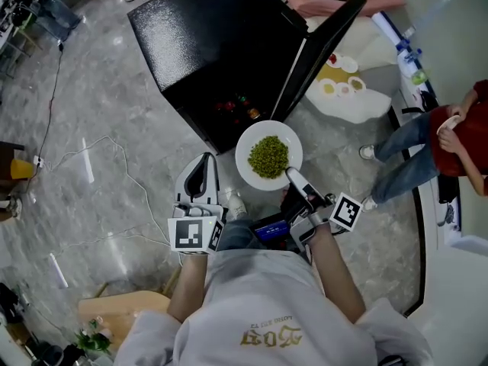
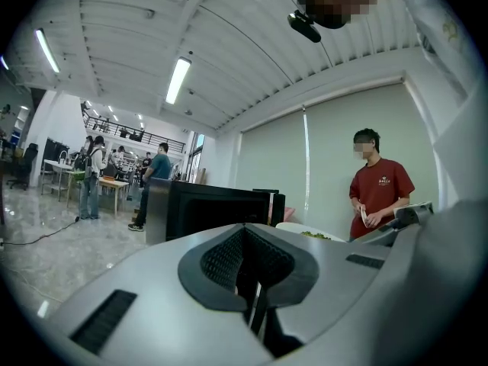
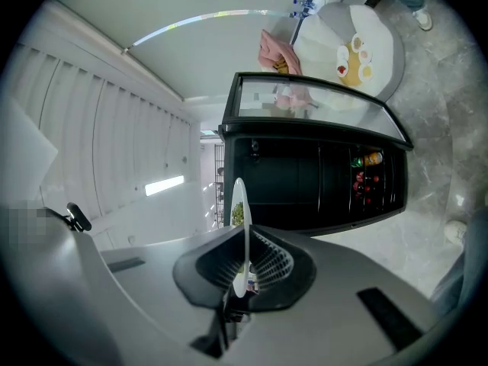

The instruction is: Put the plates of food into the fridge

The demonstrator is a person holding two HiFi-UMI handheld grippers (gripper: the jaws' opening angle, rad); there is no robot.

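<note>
Grey marble floor (image 1: 99, 113) | black fridge (image 1: 213, 36) open | right gripper (image 1: 292, 175) clamps plate (image 1: 245, 155)

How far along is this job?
Done: the fridge stands with its door open, but no plate shows inside. In hand: the right gripper is clamped on the rim of a white plate of green food, held before the opening; the left gripper is shut and empty. Left: set it inside, then perhaps the small dishes on the white table.

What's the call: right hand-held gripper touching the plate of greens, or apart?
Touching. The right gripper view shows the plate edge-on, its rim pinched between the jaws of the right hand-held gripper; the head view agrees.
</note>
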